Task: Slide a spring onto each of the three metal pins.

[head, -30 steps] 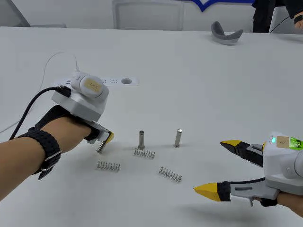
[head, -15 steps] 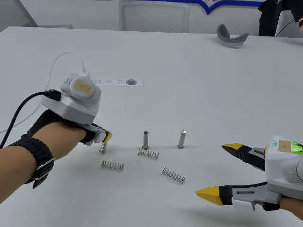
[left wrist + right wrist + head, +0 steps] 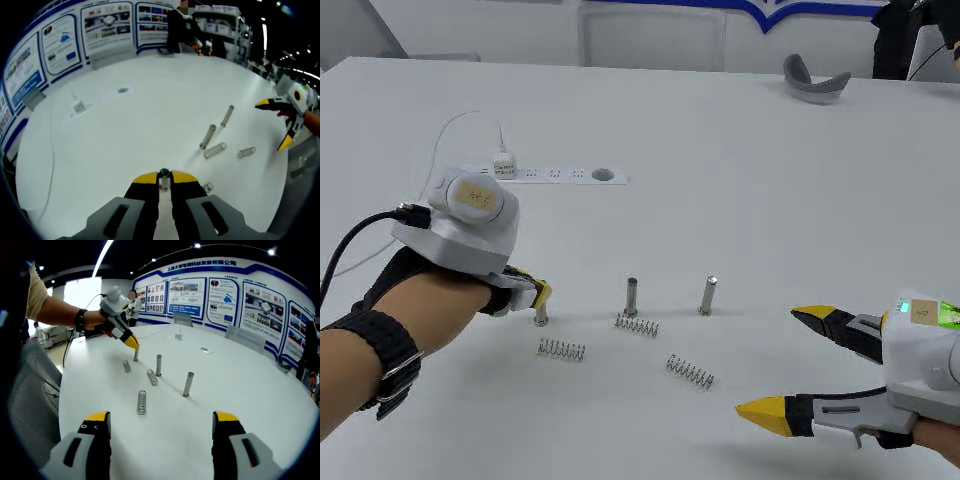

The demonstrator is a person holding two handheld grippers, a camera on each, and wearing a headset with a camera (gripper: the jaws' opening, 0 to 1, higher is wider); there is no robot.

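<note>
Table: the white table (image 3: 770, 180) was broad, with a power strip (image 3: 555, 174) at far left.
Left gripper: the left gripper (image 3: 540, 297) sat low at the left end of the pin row, jaws clenched on the left pin (image 3: 541, 319), which stood on the table.
Right gripper: the right gripper (image 3: 785, 360) hovered near right, jaws spread wide and holding nothing.
Pins: the middle pin (image 3: 631, 296) and right pin (image 3: 707, 294) stood upright and free; all three were bare.
Springs: the left spring (image 3: 562, 349), middle spring (image 3: 637, 324) and right spring (image 3: 690, 370) lay flat on the near side of the pins.
Risk: a sideways tug by the clenched jaws would likely topple the left pin. A hard pinch could squash a spring or flick it away.
Views: the left gripper view showed the pin top between the yellow tips. In the head view the gripper's body hid that grip.
</note>
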